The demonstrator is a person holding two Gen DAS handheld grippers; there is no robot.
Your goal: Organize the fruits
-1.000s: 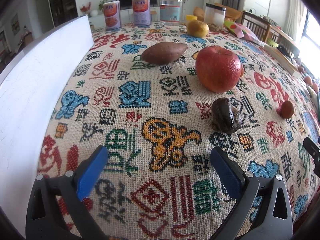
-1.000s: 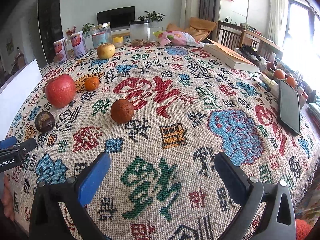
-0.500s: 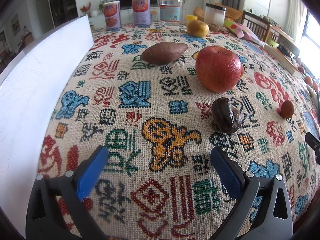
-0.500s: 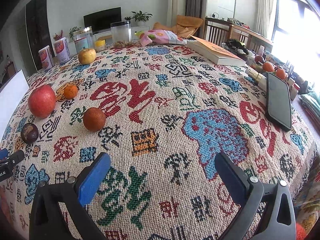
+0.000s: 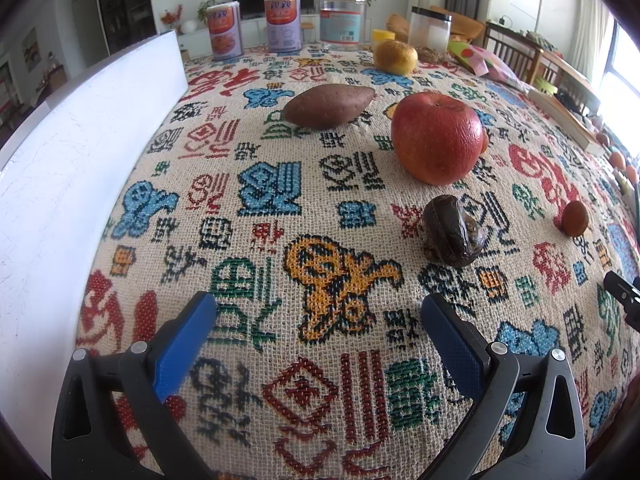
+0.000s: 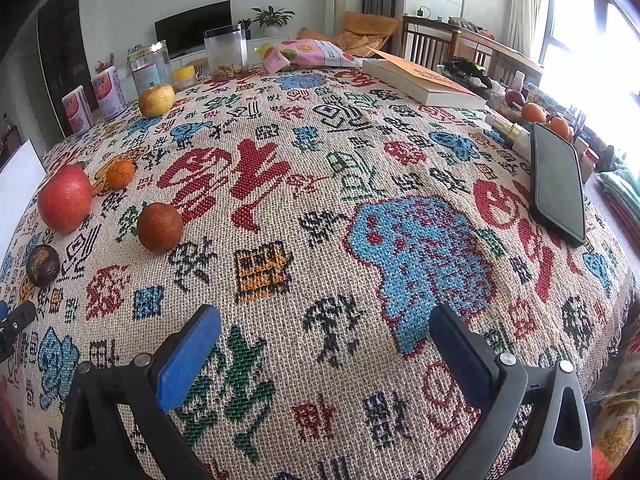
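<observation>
In the left wrist view a red apple (image 5: 437,137), a sweet potato (image 5: 329,105), a dark wrinkled fruit (image 5: 452,230), a small brown-orange fruit (image 5: 574,219) and a yellow fruit (image 5: 395,57) lie on the patterned cloth. My left gripper (image 5: 318,316) is open and empty, low over the cloth, short of the dark fruit. In the right wrist view the apple (image 6: 64,198), a small orange (image 6: 119,174), the brown-orange fruit (image 6: 160,227), the dark fruit (image 6: 42,265) and the yellow fruit (image 6: 156,100) sit at the left. My right gripper (image 6: 325,324) is open and empty.
A white board (image 5: 68,168) stands along the left edge. Cans (image 5: 224,30) and jars (image 5: 343,20) line the far edge. A book (image 6: 424,82), a snack bag (image 6: 308,53) and a black phone (image 6: 557,184) lie at the right, with small oranges (image 6: 534,112) beyond.
The right gripper has swung and pulled back, so the fruits have shifted towards the left of its view. The left gripper has hardly moved. Both stay open.
</observation>
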